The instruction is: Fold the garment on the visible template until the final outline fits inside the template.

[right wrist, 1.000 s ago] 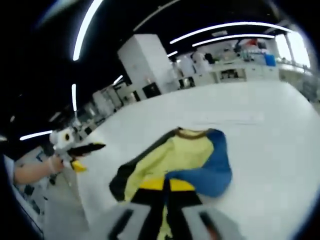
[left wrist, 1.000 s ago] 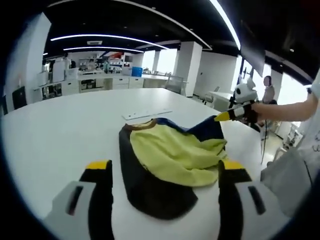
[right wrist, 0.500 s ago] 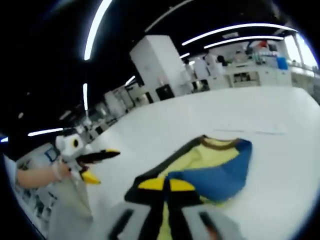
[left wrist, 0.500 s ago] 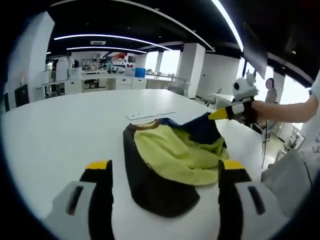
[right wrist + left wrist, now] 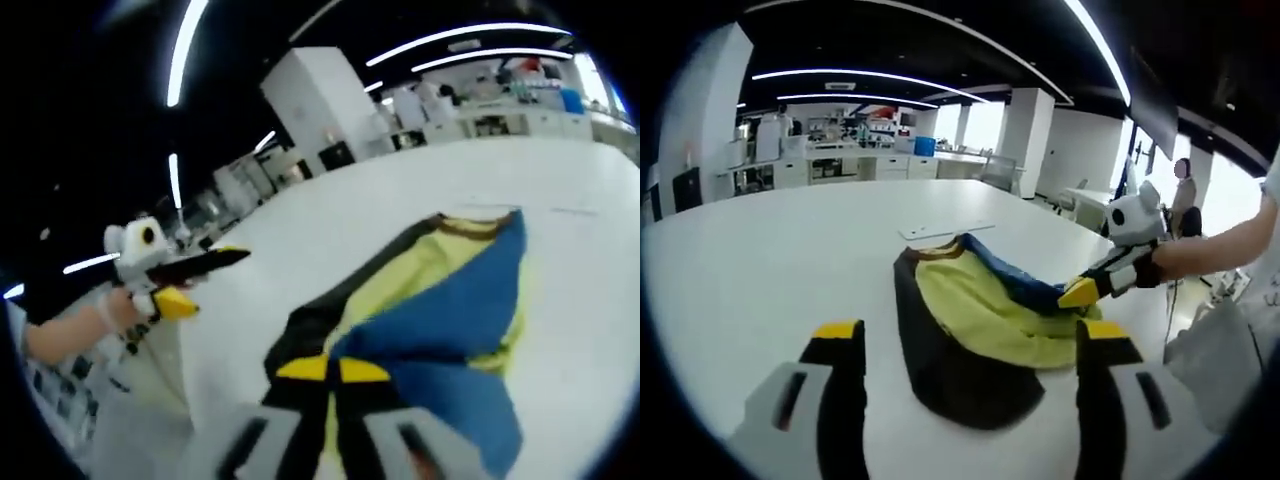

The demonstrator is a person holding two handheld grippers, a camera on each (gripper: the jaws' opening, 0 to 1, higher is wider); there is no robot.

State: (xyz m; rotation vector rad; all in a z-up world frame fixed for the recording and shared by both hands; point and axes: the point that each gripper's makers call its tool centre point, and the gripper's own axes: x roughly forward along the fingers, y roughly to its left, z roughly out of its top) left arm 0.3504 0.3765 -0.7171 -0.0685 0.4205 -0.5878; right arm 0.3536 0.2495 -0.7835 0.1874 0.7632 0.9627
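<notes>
A wide white desk carries everything. On it lies the garment, crumpled, black along its 9 o'clock side, yellow in the middle, with a blue fold toward 3 o'clock. Just past its brown collar, at 12 o'clock, lies a flat pale strip. The right tongs are closed on the garment's edge where blue meets black. The left tongs stand wide apart, holding nothing, the garment between their tips.
</notes>
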